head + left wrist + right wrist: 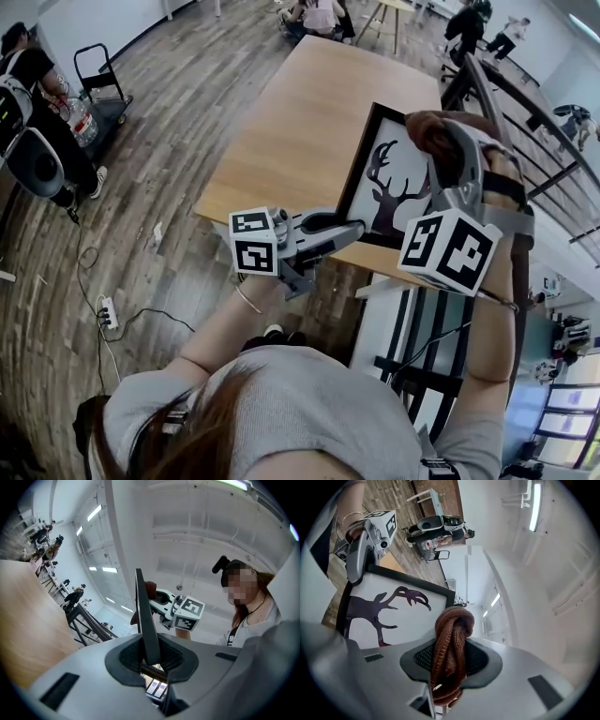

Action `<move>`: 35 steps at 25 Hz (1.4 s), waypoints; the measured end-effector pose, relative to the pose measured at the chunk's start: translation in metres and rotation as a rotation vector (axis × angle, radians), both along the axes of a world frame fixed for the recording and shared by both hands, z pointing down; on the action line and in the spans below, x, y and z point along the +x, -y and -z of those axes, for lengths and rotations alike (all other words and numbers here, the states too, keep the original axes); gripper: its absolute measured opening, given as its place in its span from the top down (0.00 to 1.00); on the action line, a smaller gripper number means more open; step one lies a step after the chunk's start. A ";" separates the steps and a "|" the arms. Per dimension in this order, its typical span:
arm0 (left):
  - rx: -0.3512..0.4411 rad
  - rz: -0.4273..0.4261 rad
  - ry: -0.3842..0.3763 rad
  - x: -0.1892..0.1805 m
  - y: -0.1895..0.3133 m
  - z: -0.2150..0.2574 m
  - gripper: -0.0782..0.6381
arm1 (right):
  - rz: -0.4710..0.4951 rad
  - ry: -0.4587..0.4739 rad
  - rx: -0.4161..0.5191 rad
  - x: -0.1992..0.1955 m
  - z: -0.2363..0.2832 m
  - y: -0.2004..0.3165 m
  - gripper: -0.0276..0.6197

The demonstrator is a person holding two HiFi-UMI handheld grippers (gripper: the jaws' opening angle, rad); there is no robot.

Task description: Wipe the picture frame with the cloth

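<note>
A black picture frame (387, 178) with a dark deer silhouette on white stands tilted up over the near edge of the wooden table (309, 122). My left gripper (354, 228) is shut on the frame's lower left edge; in the left gripper view the thin black frame edge (146, 620) rises from between the jaws. My right gripper (433, 141) is shut on a bunched brown cloth (429, 129), held at the frame's upper right. In the right gripper view the cloth (451, 653) sticks up from the jaws just in front of the frame (393, 613).
A dark metal railing (525, 122) runs along the right of the table. Several people stand and sit at the far end of the room. A trolley with a water bottle (82, 117) is at the far left; a power strip (110, 312) lies on the wood floor.
</note>
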State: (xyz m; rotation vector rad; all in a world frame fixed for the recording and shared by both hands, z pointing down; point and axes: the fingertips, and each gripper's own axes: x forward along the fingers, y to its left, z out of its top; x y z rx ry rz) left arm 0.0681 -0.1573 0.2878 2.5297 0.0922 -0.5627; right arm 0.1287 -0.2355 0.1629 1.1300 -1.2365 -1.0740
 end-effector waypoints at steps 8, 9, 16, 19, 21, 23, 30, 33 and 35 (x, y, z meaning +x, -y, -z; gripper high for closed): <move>-0.003 0.008 -0.008 -0.003 -0.002 0.004 0.82 | 0.038 -0.012 -0.046 -0.015 -0.019 -0.013 0.75; -0.001 0.009 -0.009 -0.003 -0.002 0.004 0.82 | 0.041 -0.010 -0.051 -0.016 -0.023 -0.015 0.75; 0.004 0.007 -0.022 -0.003 -0.002 0.004 0.82 | 0.065 0.012 -0.091 -0.024 -0.046 -0.034 0.75; 0.005 0.007 -0.034 -0.003 -0.002 0.006 0.82 | 0.076 0.020 -0.106 -0.027 -0.057 -0.044 0.75; 0.006 0.010 -0.042 -0.004 -0.002 0.006 0.82 | 0.084 0.027 -0.122 -0.029 -0.067 -0.051 0.75; 0.008 0.015 -0.047 -0.005 -0.001 0.006 0.82 | 0.089 0.028 -0.141 -0.031 -0.077 -0.058 0.75; 0.013 0.035 -0.049 -0.005 -0.001 0.007 0.82 | 0.115 0.047 -0.213 -0.033 -0.109 -0.080 0.75; -0.003 0.040 -0.068 -0.005 0.000 0.008 0.82 | 0.127 0.053 -0.237 -0.033 -0.120 -0.088 0.75; -0.006 0.043 -0.068 -0.005 0.000 0.007 0.82 | 0.131 0.059 -0.247 -0.033 -0.125 -0.091 0.75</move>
